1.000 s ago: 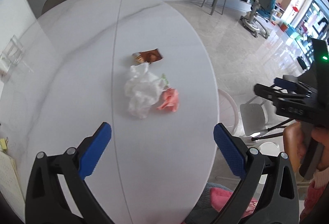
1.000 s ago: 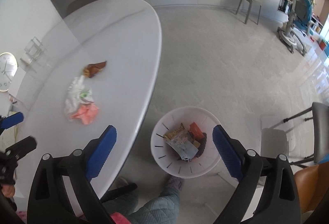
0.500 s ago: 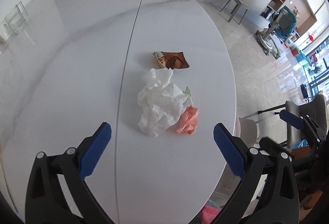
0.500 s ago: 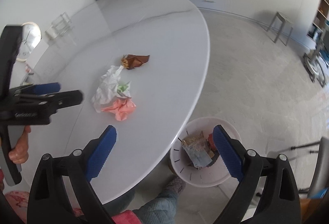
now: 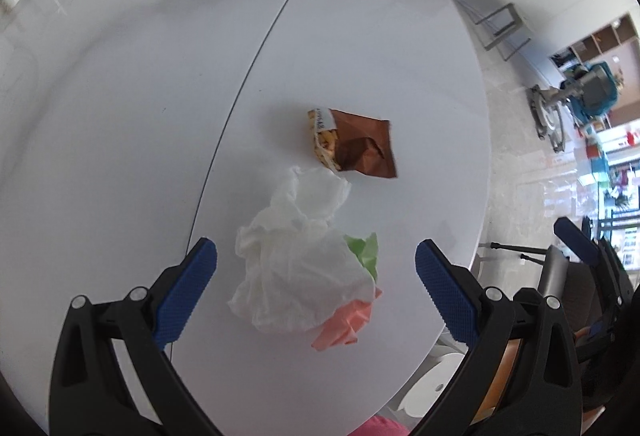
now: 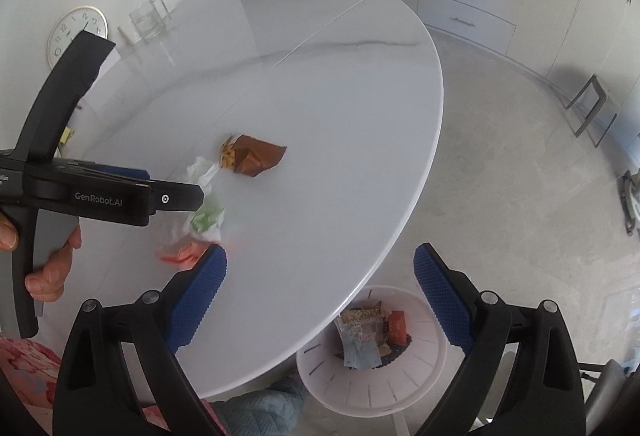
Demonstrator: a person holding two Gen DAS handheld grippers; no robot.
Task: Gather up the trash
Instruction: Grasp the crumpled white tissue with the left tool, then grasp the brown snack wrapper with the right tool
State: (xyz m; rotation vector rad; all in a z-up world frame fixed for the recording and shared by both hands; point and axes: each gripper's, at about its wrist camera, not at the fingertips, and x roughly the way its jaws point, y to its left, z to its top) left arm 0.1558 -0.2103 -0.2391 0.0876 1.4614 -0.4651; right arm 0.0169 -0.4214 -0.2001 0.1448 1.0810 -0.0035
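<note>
Through my left wrist camera, my left hand-held gripper (image 5: 316, 262) hangs wide open over the white desk (image 5: 120, 116), its blue pads either side of a crumpled white tissue (image 5: 296, 268). Green paper (image 5: 366, 250) and pink paper (image 5: 344, 324) touch the tissue toward the desk's right edge; a brown snack wrapper (image 5: 356, 146) lies just beyond.

Through my right wrist camera, my right hand-held gripper (image 6: 320, 274) is open and empty above the desk's near edge. A white bin (image 6: 384, 376) on the floor below holds wrappers.
</note>
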